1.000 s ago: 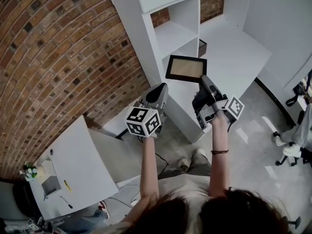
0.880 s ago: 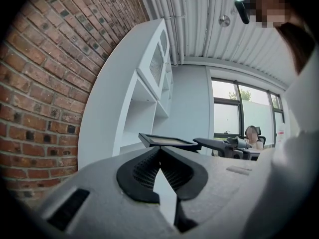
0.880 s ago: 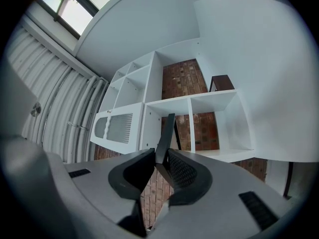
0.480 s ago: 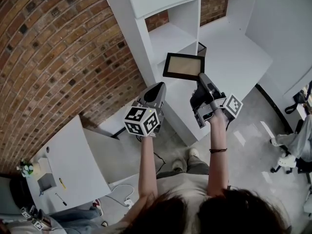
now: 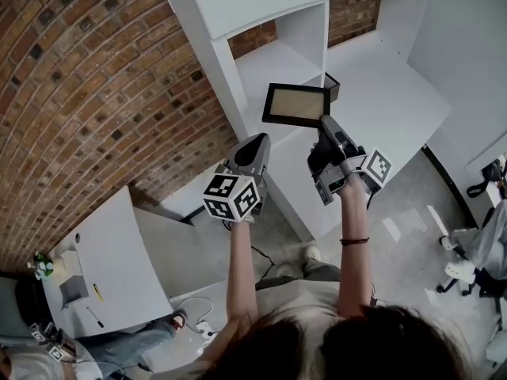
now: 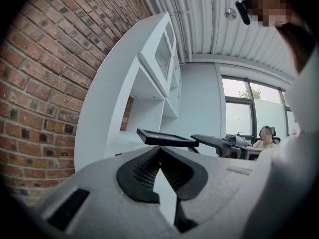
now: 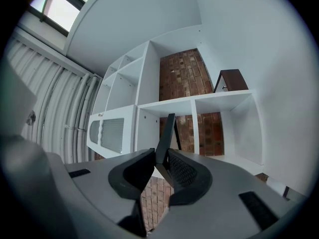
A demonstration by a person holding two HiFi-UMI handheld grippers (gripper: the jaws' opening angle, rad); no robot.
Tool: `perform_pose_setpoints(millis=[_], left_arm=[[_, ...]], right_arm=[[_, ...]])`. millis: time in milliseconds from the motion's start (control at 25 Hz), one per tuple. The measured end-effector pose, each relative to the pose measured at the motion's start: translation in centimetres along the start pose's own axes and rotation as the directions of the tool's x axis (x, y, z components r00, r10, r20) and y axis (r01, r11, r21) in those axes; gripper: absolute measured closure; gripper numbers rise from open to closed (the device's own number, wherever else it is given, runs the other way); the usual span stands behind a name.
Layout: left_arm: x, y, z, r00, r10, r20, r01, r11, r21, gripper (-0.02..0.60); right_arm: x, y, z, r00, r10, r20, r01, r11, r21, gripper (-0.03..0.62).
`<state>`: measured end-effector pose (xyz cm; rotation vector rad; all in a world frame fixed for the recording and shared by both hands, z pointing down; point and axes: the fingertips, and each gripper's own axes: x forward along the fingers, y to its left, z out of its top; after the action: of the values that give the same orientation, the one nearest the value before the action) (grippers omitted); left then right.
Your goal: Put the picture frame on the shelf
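Observation:
A black picture frame (image 5: pixel 296 105) with a tan centre is held up in front of the white shelf unit (image 5: pixel 277 58). My right gripper (image 5: pixel 324 125) is shut on the frame's lower right edge. In the right gripper view the frame (image 7: pixel 167 133) shows edge-on, rising from between the jaws of that gripper (image 7: pixel 159 159). My left gripper (image 5: pixel 255 146) is lower and to the left, shut with nothing in it. In the left gripper view its jaws (image 6: pixel 160 152) meet, and the frame (image 6: pixel 164 138) and right gripper (image 6: pixel 219 143) lie beyond.
The shelf unit stands against a brick wall (image 5: pixel 87 85) and has open compartments (image 7: pixel 219 128). A small dark box (image 5: pixel 330 85) sits on a shelf behind the frame. A white desk (image 5: pixel 111 275) is at lower left. An office chair (image 5: pixel 467 271) stands at right.
The right gripper has carried the frame slightly up and toward the shelf unit. The left gripper has stayed almost in place.

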<state>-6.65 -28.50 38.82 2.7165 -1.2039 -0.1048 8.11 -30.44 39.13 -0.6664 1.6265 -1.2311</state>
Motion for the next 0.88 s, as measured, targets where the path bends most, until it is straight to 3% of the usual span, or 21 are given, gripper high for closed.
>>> perform_pose_setpoints(millis=[880], left_arm=[[3.3, -0.1, 0.3, 0.991, 0.127, 0.045, -0.126, 0.992, -0.01, 0.571]], right_arm=[[3.7, -1.4, 2.5, 0.99, 0.013, -0.142, -0.007, 0.999, 0.041, 0.517]])
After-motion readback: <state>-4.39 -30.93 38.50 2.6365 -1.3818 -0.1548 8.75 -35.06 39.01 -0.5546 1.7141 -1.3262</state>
